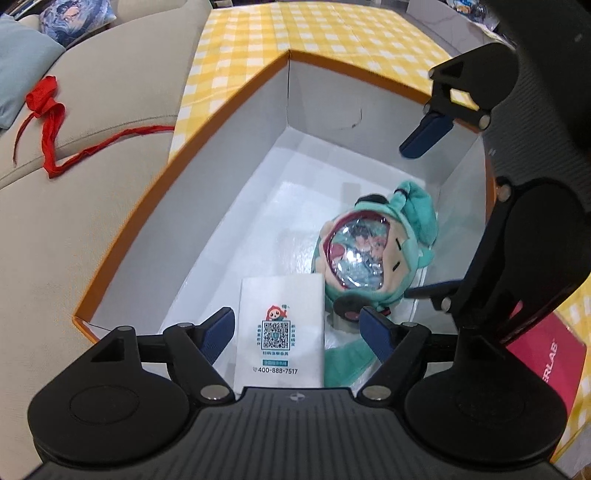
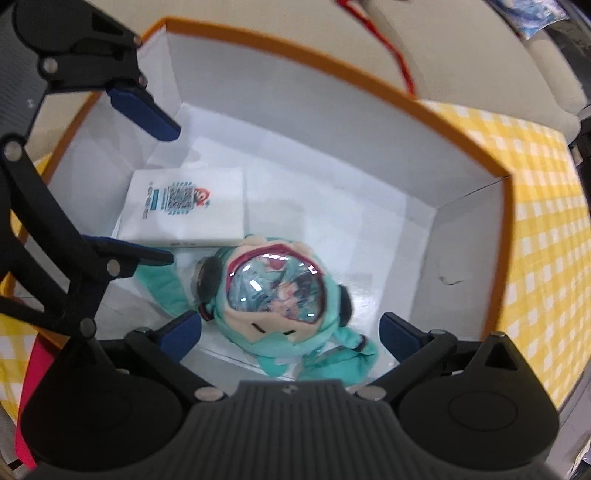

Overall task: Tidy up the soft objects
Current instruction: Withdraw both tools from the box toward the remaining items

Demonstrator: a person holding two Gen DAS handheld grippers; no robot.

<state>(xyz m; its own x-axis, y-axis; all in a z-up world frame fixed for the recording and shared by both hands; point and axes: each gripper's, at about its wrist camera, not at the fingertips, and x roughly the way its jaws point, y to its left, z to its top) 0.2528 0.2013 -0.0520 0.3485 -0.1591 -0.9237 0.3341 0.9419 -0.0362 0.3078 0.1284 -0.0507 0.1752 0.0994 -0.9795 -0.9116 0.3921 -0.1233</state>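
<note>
Here, both grippers point down into the orange-rimmed box (image 1: 177,155), white inside, which stands on a yellow checked cloth (image 1: 295,29).

Left gripper (image 1: 297,330): jaws spread wide, nothing pinched. The white tissue pack (image 1: 282,332), printed with a QR code and a phone number, lies flat on the box floor directly under the gap between the blue fingertips (image 1: 218,334), clear of both pads.

Right gripper (image 2: 291,334): jaws spread wide, empty. The teal plush doll (image 2: 275,295), face up with a shiny clear dome over its mouth, lies on the box floor below and between the fingertips (image 2: 181,332), touching neither as far as the view shows. Slight blur in this view.

Inside the box: doll and tissue pack lie side by side, touching or nearly so along the pack's edge; one teal limb of the doll runs along the pack's side.

Outside the box: a beige sofa cushion (image 1: 92,110) just beside it, with a red ribbon (image 1: 48,122) lying on it; a pink-red carton (image 1: 546,354) by the box's near corner.
</note>
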